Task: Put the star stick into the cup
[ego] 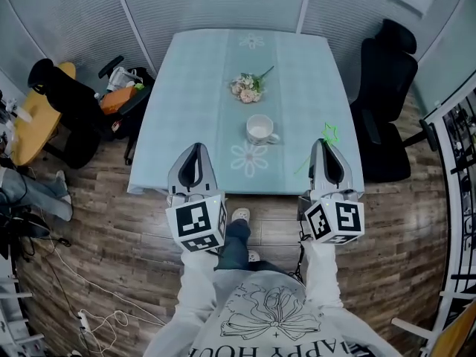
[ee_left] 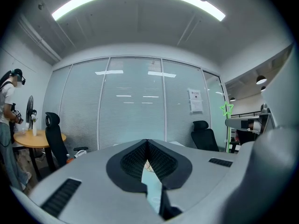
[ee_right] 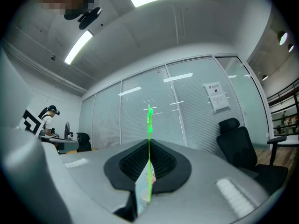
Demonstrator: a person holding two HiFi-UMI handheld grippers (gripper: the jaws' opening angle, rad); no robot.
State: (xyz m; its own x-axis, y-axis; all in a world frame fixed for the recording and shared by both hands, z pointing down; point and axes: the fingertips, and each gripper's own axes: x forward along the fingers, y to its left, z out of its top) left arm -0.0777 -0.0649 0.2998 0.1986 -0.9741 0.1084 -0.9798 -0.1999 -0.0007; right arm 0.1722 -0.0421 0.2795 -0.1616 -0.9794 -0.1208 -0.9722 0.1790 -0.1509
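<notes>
A white cup point(ego: 260, 129) stands near the middle of the light blue table point(ego: 171, 117), a little toward the front. My right gripper point(ego: 325, 144) hovers over the table's front right part, to the right of the cup, and is shut on the thin green star stick point(ego: 328, 134). The star end sticks out beyond the fingertips. In the right gripper view the stick point(ee_right: 149, 125) rises straight up from the closed jaws of the gripper point(ee_right: 149, 144). My left gripper point(ego: 195, 147) hangs over the front left edge, shut and empty point(ee_left: 147, 142).
A small bunch of pale flowers point(ego: 248, 87) lies behind the cup. A black office chair point(ego: 385, 88) stands right of the table. Left of it are another black chair point(ego: 71, 103), a bag point(ego: 123, 95) and a round wooden table point(ego: 33, 117). A person point(ee_left: 8, 125) stands far left.
</notes>
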